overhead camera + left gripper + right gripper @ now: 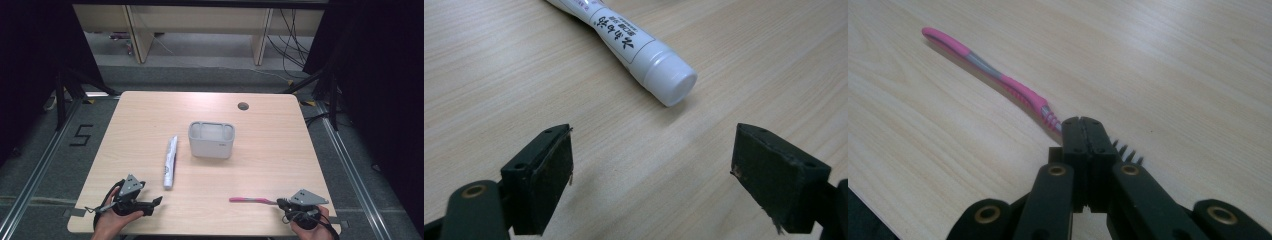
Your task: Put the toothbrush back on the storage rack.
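A pink and grey toothbrush (250,200) (998,75) lies on the wooden table (280,150) near its front edge, handle pointing left. My right gripper (279,202) (1087,122) is shut on its head end, and bristles stick out beside the closed jaws. A white toothpaste tube (170,162) (634,45) lies left of centre, cap toward me. My left gripper (157,201) (651,135) rests low at the front left, open, with only bare table between its jaws; the tube's cap is just beyond them.
A white rectangular container (211,147) stands open-topped at the table's centre, right of the tube. A round cable hole (243,106) sits near the far edge. Black curtains flank the table, with floor and desk legs beyond.
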A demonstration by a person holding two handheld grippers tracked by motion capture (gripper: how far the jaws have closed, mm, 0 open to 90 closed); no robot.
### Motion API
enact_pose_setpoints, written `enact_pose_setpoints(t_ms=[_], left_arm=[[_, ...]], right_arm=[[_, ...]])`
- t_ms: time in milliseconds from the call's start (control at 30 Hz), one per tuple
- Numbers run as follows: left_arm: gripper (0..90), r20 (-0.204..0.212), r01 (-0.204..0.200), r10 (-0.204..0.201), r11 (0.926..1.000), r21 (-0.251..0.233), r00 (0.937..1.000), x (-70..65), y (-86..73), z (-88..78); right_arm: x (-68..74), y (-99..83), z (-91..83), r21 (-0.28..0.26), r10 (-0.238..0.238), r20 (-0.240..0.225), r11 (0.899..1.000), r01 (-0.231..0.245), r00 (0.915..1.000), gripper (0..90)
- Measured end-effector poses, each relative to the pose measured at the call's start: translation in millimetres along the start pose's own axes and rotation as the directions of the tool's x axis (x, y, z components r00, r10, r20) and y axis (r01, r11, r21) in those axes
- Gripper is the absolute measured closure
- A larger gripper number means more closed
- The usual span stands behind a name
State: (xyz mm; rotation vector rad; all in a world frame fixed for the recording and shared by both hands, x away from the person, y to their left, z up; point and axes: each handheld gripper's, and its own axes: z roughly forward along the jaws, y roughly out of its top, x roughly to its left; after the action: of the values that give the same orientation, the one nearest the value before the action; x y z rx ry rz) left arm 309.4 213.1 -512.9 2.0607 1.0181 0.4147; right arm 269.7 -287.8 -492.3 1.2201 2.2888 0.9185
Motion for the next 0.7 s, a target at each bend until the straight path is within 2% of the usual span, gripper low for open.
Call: enact_pose_setpoints(t_ms=[33, 100, 200, 233, 267, 300, 333, 367, 400, 433, 467, 500, 533, 567, 700], left_arm=[[16.2, 0.000, 0.001, -0.001, 1.0000, -0.001, 1.0000, -0.1, 0.0, 0.1], [16.2, 0.000, -0.002, 0.002, 1.0000, 0.000, 1.0000, 0.0, 0.1, 0.1], [16.2, 0.000, -0.002, 0.003, 1.0000, -0.007, 1.0000, -0.2, -0.1, 0.6], [16.2, -0.001, -0.001, 0.001, 1.0000, 0.000, 1.0000, -0.7, 0.2, 0.4], [16.2, -0.001, 0.002, -0.002, 1.0000, -0.003, 1.0000, -0.8, 0.0, 0.9], [16.2, -0.009, -0.005, 0.005, 1.0000, 0.004, 0.9999, 0.1, -0.1, 0.6], [16.2, -0.008, 0.001, -0.001, 1.0000, 0.000, 1.0000, -0.2, 0.0, 1.0], [16.2, -0.008, 0.001, -0.001, 1.0000, 0.000, 1.0000, -0.2, 0.0, 1.0], [16.2, -0.009, 0.001, -0.001, 1.0000, 0.001, 1.0000, -0.3, 0.1, 1.0], [16.2, 0.001, 0.002, -0.002, 1.0000, 0.004, 1.0000, -1.2, 0.3, 0.9], [16.2, 0.001, 0.002, -0.002, 1.0000, 0.004, 1.0000, -1.2, 0.3, 0.9], [16.2, 0.001, 0.002, -0.002, 1.0000, -0.002, 1.0000, -1.3, 0.0, 1.5], [16.2, 0.001, 0.002, -0.002, 1.0000, -0.002, 1.0000, -1.3, 0.0, 1.5], [16.2, -0.001, 0.004, -0.004, 1.0000, -0.003, 1.0000, -1.6, -0.2, 1.6], [16.2, 0.003, 0.001, -0.001, 1.0000, -0.001, 1.0000, -0.9, -0.1, 1.6]], right_arm=[[-3.2, 0.7, 2.8, 0.005, -0.048, -0.002, 0.999, 0.048, 0.9988, 90.0], [-4.2, 0.6, 4.0, 0.009, -0.063, 0.006, 0.998, 0.063, 0.9980, 90.0], [-4.7, 0.0, 6.6, 0.038, -0.052, 0.004, 0.998, 0.052, 0.9986, 90.0], [-4.3, -0.4, 6.9, 0.052, -0.030, 0.009, 0.998, 0.029, 0.9995, 90.0], [-5.3, -0.3, 7.2, 0.055, -0.035, 0.012, 0.998, 0.034, 0.9993, 90.0], [-4.0, -0.6, 7.8, 0.061, -0.017, 0.015, 0.998, 0.016, 0.9997, 90.0], [-8.1, 0.2, 9.6, 0.044, -0.061, 0.016, 0.997, 0.060, 0.9980, 90.0], [-4.6, 1.3, 8.8, 0.063, -0.001, 0.015, 0.998, 0.000, 0.9999, 90.0], [-4.6, 1.3, 8.8, 0.063, -0.001, 0.015, 0.998, 0.000, 0.9999, 90.0], [-9.8, 2.1, 11.2, 0.053, -0.062, 0.023, 0.997, 0.061, 0.9978, 89.8], [-9.8, 2.1, 11.2, 0.053, -0.062, 0.023, 0.997, 0.061, 0.9978, 89.8], [-8.1, 4.3, 12.9, 0.068, -0.024, 0.025, 0.997, 0.022, 0.9994, 89.7], [-8.1, 4.3, 12.9, 0.068, -0.024, 0.025, 0.997, 0.022, 0.9994, 89.7], [-11.7, 6.2, 16.0, 0.063, -0.058, 0.031, 0.996, 0.056, 0.9979, 89.6], [-17.3, 13.4, 21.1, 0.058, -0.066, 0.045, 0.996, 0.063, 0.9968, 89.5]])
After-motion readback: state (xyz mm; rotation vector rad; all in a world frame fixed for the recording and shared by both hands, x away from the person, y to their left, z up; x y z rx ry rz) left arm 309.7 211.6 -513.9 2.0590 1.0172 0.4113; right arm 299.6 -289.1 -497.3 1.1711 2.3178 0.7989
